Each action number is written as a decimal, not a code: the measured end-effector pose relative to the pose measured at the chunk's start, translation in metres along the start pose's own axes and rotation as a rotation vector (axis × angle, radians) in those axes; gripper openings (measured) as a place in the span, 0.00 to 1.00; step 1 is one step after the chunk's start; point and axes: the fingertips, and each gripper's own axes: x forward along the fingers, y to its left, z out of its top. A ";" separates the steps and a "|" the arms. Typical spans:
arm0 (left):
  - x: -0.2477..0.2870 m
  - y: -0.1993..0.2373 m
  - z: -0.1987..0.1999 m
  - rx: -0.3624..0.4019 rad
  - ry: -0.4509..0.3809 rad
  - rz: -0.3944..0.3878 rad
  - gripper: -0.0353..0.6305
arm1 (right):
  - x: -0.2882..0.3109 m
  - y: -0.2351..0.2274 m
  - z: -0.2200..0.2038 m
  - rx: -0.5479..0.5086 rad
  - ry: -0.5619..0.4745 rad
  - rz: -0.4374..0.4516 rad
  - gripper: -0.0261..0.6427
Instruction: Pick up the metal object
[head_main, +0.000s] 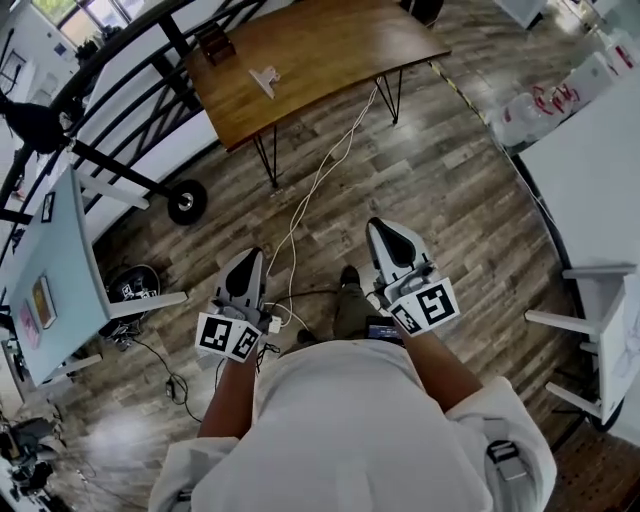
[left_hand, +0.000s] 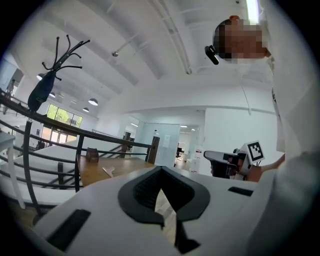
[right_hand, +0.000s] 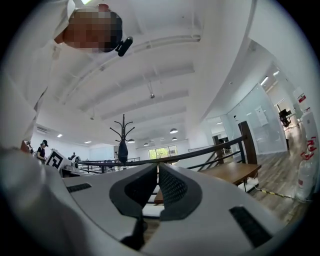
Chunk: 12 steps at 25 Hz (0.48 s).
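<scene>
My left claw (head_main: 247, 258) and right claw (head_main: 385, 228) are both closed and empty, well apart from the wooden table (head_main: 330, 40).

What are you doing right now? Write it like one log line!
phase: not started | left gripper: shut, empty | right gripper: shut, empty | metal object: on wooden table, untouched

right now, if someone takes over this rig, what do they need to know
left claw: shut, empty, held in front of the body over the floor.
right claw: shut, empty, beside it.
metal object: the small pale piece on the wooden table ahead, apart from the brown box.
Done: nothing yet.
Left: walk to the table, open a claw, pick the object up.
</scene>
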 end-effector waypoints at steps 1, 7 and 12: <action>0.017 0.002 0.001 0.003 0.007 0.015 0.07 | 0.006 -0.017 0.002 0.002 0.003 0.001 0.08; 0.098 0.002 0.041 0.033 -0.011 0.083 0.07 | 0.046 -0.086 0.028 -0.021 0.021 0.061 0.08; 0.121 0.014 0.058 0.063 -0.056 0.172 0.07 | 0.073 -0.114 0.020 -0.004 0.047 0.093 0.08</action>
